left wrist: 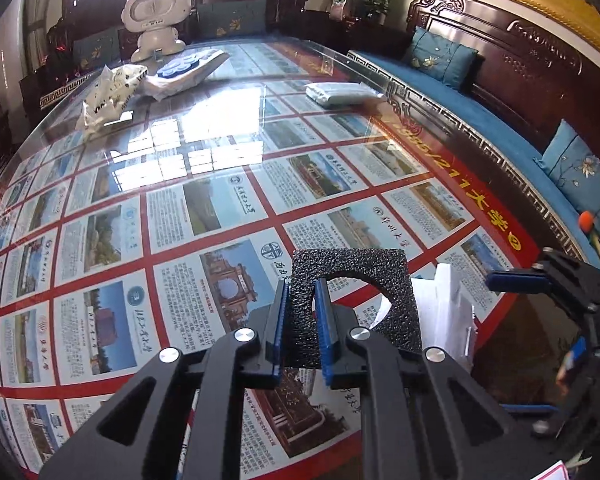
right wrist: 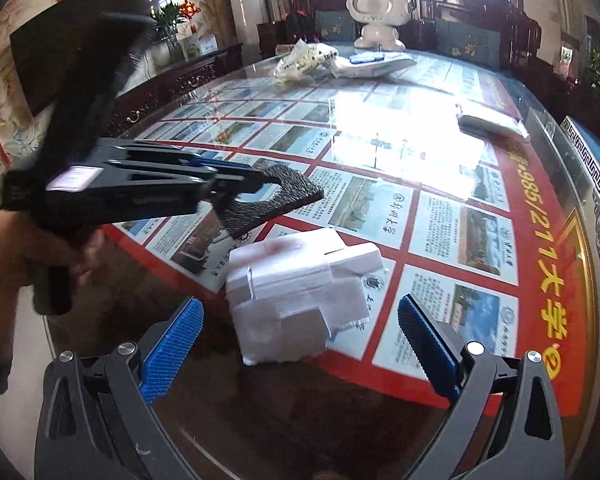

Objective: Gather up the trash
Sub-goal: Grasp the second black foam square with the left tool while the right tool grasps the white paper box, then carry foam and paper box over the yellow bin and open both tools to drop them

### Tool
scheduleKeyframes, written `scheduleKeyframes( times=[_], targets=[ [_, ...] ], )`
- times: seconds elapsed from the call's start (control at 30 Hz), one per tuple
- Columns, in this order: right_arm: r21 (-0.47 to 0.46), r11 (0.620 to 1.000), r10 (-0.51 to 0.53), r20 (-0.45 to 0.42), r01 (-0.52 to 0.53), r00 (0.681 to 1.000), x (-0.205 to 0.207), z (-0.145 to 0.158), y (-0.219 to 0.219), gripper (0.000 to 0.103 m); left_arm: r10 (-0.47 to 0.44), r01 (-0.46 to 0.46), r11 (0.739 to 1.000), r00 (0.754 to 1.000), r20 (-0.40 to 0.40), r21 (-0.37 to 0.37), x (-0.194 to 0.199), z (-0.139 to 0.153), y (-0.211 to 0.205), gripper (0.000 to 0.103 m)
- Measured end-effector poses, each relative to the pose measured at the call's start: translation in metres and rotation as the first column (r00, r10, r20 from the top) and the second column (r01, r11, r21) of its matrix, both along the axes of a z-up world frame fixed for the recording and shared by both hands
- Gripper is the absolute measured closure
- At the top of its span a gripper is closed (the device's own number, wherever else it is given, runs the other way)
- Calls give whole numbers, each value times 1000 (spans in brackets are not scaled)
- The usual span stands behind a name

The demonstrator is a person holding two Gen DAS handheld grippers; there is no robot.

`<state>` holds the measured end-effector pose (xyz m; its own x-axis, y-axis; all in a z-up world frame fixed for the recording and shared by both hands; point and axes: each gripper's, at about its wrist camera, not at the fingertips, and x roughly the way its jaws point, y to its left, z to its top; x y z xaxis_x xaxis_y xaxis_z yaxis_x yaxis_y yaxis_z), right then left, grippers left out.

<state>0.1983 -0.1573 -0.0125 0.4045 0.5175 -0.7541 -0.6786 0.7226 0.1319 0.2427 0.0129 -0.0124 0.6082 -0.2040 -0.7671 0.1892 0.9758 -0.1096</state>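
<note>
At the bottom of the frame the right gripper (right wrist: 300,344), with blue ribbed pads, stands wide apart around a crumpled white paper bundle (right wrist: 296,300) on the glass-topped table (right wrist: 480,240). At left centre, the left gripper (right wrist: 268,184) clamps a black textured foam square (right wrist: 276,204).

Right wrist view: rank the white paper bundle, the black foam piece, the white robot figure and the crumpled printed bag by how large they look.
1. White paper bundle, largest, though nearest the camera.
2. Black foam piece, clamped in the left gripper.
3. White robot figure and crumpled printed bag look about alike; both are far off, so real sizes stay unsure.
</note>
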Motion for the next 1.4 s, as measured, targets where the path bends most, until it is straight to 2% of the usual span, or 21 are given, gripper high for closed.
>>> scheduleKeyframes(
  times=[0.23,0.3,0.33,0.37,0.7,0.93,1.13,1.23,1.4],
  targets=[
    [-64,998,-14,15,15,1000,8,-10,13,10,-10,10,1000,1000,4,-5,-5,3,2,88],
    [-68,998,-6,15,7,1000,8,-13,13,17,-10,10,1000,1000,4,0,-6,2,3,88],
    [-82,997,-7,25,9,1000,8,-14,14,27,-10,10,1000,1000,4,-1,-7,2,3,88],
    [-90,996,-9,34,12,999,7,-13,14,28,-10,10,1000,1000,5,-1,-8,3,3,88],
    [-43,999,-28,37,30,999,-10,-5,-5,29,-44,43,999,998,39,25,-40,16,-10,88],
    [-5,999,-39,81,39,996,-52,16,-37,29,-76,72,996,993,87,53,-82,35,-28,88],
    [13,1000,-29,155,27,987,-110,40,-67,29,-122,115,991,985,123,62,-130,48,-49,88],
    [23,1000,-21,180,17,983,-137,49,-81,29,-147,142,989,981,127,44,-157,51,-60,88],
    [41,999,-5,174,-2,985,-182,51,-105,29,-183,179,983,973,140,41,-206,51,-77,88]
  ],
)
